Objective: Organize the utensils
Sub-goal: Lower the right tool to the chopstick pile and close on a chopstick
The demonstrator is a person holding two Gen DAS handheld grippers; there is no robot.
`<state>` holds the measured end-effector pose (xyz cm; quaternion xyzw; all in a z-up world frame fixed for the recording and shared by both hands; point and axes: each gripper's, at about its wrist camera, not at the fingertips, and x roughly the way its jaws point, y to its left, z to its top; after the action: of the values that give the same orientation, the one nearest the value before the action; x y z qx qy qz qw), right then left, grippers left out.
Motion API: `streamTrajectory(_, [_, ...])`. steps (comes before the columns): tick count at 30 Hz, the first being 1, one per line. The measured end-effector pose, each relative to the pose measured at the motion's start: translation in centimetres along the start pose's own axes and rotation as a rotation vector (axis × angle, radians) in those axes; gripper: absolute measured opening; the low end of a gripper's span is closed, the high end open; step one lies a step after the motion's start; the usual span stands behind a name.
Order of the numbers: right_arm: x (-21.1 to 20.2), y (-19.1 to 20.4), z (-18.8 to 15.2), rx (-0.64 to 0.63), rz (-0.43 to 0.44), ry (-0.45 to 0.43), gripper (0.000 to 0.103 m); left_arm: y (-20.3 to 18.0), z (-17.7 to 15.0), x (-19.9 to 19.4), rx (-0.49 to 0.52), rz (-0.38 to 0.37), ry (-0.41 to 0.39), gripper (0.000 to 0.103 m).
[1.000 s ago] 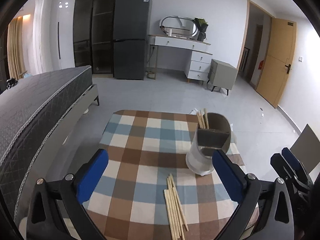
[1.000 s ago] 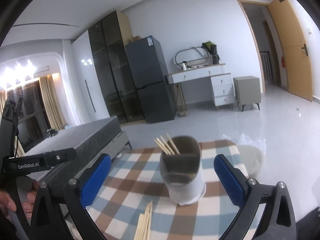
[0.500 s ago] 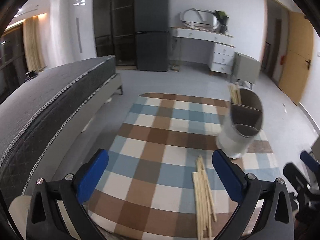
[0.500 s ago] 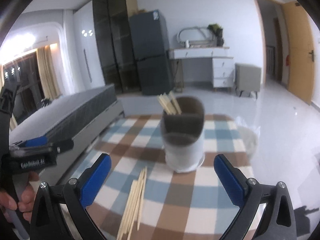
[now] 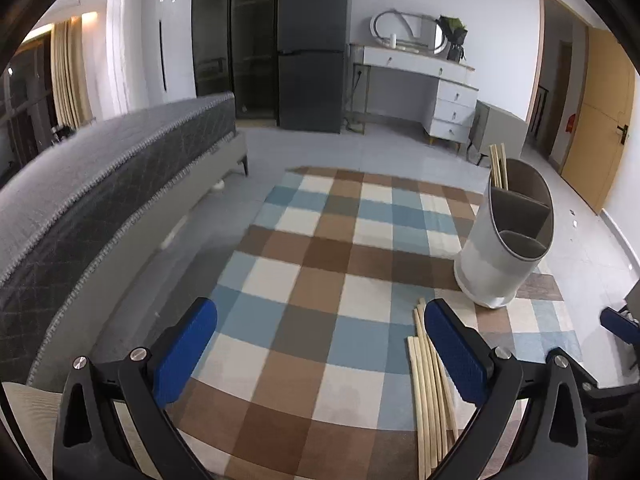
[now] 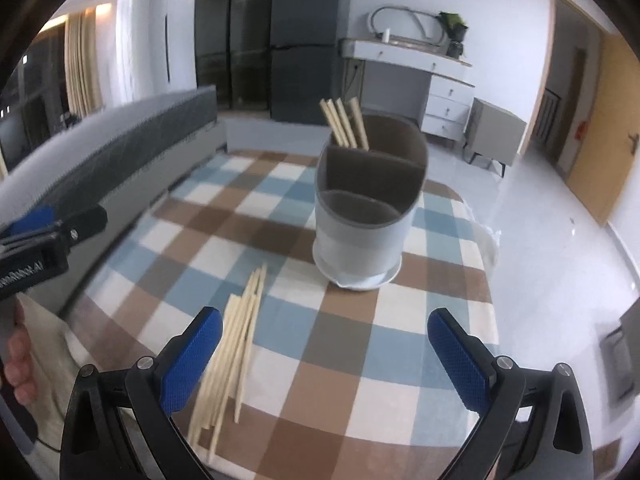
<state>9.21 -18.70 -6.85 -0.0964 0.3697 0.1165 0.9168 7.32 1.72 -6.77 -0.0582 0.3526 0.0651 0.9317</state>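
A: Over the near edge of the checked blue, brown and cream cloth on the surface (image 5: 320,248), how do the claws sit?

B: The left claw (image 5: 320,350) hangs low and level above the cloth, its blue pads wide apart and holding nothing. The right claw (image 6: 325,354) is the same, spread wide and empty, aimed at the white oval plastic utensil holder with grey compartments (image 6: 366,216).

A: And the utensils?

B: A loose bundle of pale wooden chopsticks (image 6: 232,344) lies flat on the cloth in front of the holder, just beside the right claw's left pad. Several more chopsticks (image 6: 345,122) stand in the holder's far compartment.

A: What differs from half a second ago?

B: The left claw has swung so the bundle now passes under its right pad. The right claw has tipped downward and come closer to the bundle.
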Motion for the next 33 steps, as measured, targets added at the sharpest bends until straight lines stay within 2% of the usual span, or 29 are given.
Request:
streamTrajectory(3, [1.6, -0.3, 0.6, 0.058, 0.058, 0.047, 0.103, 0.5, -0.1, 0.7, 0.001, 0.024, 0.006, 0.101])
streamTrajectory(7, [4.5, 0.2, 0.8, 0.071, 0.122, 0.146, 0.103, 1.1, -0.3, 1.9, 0.005, 0.006, 0.047, 0.101])
streamTrajectory(13, [8.8, 1.4, 1.5, 0.067, 0.229, 0.266, 0.090, 1.3, 0.0, 2.8, 0.030, 0.007, 0.094, 0.101])
streamTrajectory(16, [10.7, 1.8, 2.1, 0.068, 0.229, 0.310, 0.084, 1.3, 0.2, 3.7, 0.039, -0.004, 0.131, 0.101])
streamTrajectory(18, [12.4, 2.1, 2.6, 0.065, 0.232, 0.348, 0.069, 1.6, 0.1, 4.3, 0.026, 0.002, 0.153, 0.101])
streamTrajectory(19, [12.9, 2.2, 2.7, 0.068, 0.235, 0.359, 0.065, 1.8, 0.0, 4.5, 0.019, 0.002, 0.160, 0.101])
streamTrajectory(23, [14.9, 2.6, 3.4, 0.054, 0.200, 0.373, 0.064, 2.9, 0.2, 5.2, -0.032, -0.010, 0.189, 0.101])
streamTrajectory(28, [16.5, 3.9, 3.8, -0.019, 0.172, 0.389, 0.046, 3.9, 0.2, 5.8, -0.070, -0.009, 0.217, 0.101])
streamTrajectory(29, [16.8, 4.1, 3.8, -0.026, 0.174, 0.393, 0.039, 4.0, 0.2, 5.9, -0.073, -0.007, 0.221, 0.101])
streamTrajectory(33, [17.9, 4.5, 3.6, -0.059, 0.152, 0.417, 0.031, 4.4, 0.1, 6.2, -0.092, -0.004, 0.240, 0.101])
